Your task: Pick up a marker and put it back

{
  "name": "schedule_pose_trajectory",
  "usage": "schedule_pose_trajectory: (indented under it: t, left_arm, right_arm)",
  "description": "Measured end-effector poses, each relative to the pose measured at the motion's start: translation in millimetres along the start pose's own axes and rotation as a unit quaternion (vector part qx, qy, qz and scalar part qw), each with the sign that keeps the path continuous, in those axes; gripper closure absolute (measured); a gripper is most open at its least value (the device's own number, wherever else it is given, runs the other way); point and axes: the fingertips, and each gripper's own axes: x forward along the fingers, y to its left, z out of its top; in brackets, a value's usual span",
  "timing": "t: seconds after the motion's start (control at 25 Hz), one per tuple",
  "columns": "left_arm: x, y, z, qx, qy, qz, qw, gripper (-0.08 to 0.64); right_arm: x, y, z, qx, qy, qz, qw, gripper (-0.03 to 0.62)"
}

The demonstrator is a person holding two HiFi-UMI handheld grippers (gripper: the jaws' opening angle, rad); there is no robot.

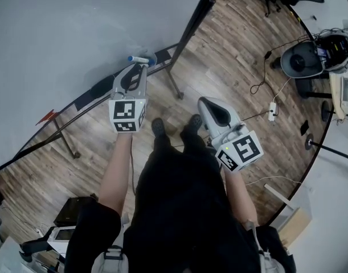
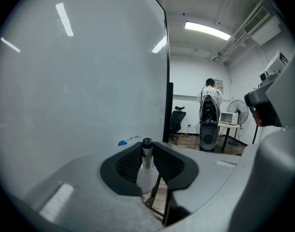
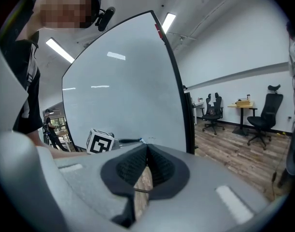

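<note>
Gripping the marker (image 2: 147, 170) in the left tool (image 2: 147, 151) by the whiteboard (image 2: 79, 81) at ten o'clock, right tool (image 3: 147, 151) shut on nothing; probably yet to lift and put back.

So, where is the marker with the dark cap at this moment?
In the left gripper view the marker stands upright at lower centre, clamped between the pads of the left gripper, close before the whiteboard, near its right edge.

The wood-plank floor (image 1: 230, 44) carries the whiteboard stand's black feet (image 1: 175, 87) and a white power strip (image 1: 271, 111) with its trailing cable, while the whiteboard's narrow black tray (image 1: 97, 88) bears a small blue-tipped item (image 1: 131, 57) and something red (image 1: 47, 117).
</note>
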Motion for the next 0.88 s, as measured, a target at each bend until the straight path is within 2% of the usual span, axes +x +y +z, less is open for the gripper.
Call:
schedule_pose_trajectory:
  t: [0.28, 0.64, 0.88]
  left_arm:
    - [-13, 2, 20, 0.055, -0.032, 0.028, 0.9976, 0.480]
    - [-56, -8, 63, 0.036, -0.086, 0.066, 0.9934, 0.480]
    - [-78, -52, 87, 0.042, -0.105, 0.105, 0.9880, 0.480]
  right_arm:
    - [5, -1, -12, -0.004, 0.023, 0.013, 1.000, 0.591]
    - [7, 10, -8, -0.019, 0.014, 0.073, 0.997, 0.591]
    - [-23, -4, -2, -0.028, -0.006, 0.127, 0.992, 0.591]
